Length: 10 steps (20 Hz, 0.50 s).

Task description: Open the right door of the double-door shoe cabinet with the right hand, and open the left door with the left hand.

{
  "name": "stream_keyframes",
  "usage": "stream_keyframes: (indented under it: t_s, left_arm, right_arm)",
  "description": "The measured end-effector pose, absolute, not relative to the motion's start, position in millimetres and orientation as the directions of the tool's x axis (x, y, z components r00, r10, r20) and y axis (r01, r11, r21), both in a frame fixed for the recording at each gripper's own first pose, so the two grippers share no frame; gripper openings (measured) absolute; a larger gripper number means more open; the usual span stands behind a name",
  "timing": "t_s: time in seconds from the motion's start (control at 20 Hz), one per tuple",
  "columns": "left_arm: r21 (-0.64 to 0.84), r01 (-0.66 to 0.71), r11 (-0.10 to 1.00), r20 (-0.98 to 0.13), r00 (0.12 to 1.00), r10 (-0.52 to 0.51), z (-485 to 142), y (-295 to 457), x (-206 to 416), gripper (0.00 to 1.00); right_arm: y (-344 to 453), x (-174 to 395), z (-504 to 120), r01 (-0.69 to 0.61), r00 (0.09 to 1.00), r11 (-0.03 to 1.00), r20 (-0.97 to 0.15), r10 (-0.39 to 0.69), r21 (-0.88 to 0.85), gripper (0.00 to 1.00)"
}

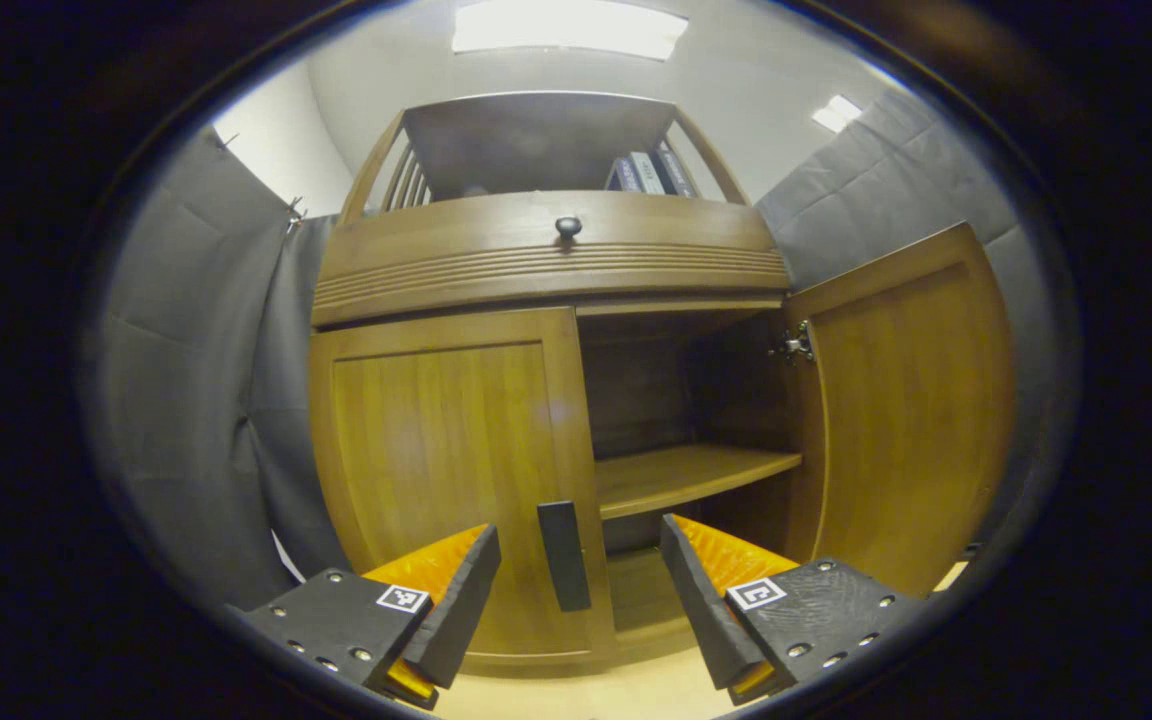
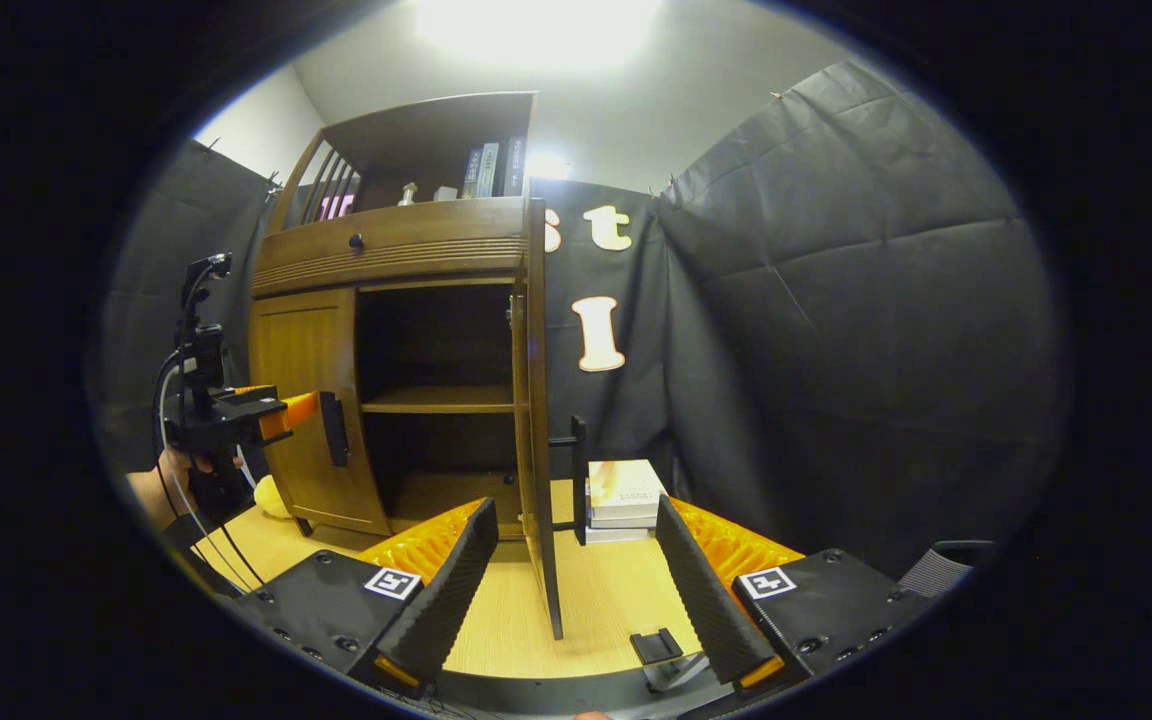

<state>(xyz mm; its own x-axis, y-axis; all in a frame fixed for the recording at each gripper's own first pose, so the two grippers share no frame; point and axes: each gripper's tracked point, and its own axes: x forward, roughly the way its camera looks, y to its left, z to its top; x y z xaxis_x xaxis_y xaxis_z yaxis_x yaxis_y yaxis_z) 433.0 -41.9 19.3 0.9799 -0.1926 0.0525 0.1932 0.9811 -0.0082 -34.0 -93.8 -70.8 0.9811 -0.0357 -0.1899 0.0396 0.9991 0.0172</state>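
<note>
left claw wide open around left door handle, untouched

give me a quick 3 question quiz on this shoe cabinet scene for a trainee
1. True or false: the right wooden door of the brown double-door shoe cabinet is already swung open.
2. Multiple choice: the dark vertical bar handle of the closed left wooden door stands, in the left gripper view,
A. between the left gripper's open fingers
B. clamped by both fingers
C. far above the fingers
3. Fill in: on the tabletop beside the cabinet, past the open door, lies a small stack of ____.

Key: 1 true; 2 A; 3 books
</note>
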Motion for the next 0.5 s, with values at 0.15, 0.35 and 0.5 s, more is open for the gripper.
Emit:
stream_keyframes:
  t_s: [0.15, 0.35, 0.5]
  left_arm:
    - [-0.021, 0.171, 0.985, 0.038, 0.985, -0.17, 7, -38, 459, 0.94]
    - [-0.04, 0.14, 0.989, -0.003, 0.99, -0.14, -13, -30, 490, 0.94]
    - [-0.056, 0.131, 0.99, -0.038, 0.99, -0.133, -30, -28, 509, 0.94]
  right_arm:
    - [-97, -39, -71, 0.07, 0.978, 0.997, -0.199, -0.064, 0.021, 0.96]
    - [-102, -48, -71, 0.102, 0.973, 0.995, -0.207, -0.099, 0.004, 0.96]
    - [-105, -51, -75, 0.122, 0.968, 0.993, -0.223, -0.118, 0.003, 0.96]
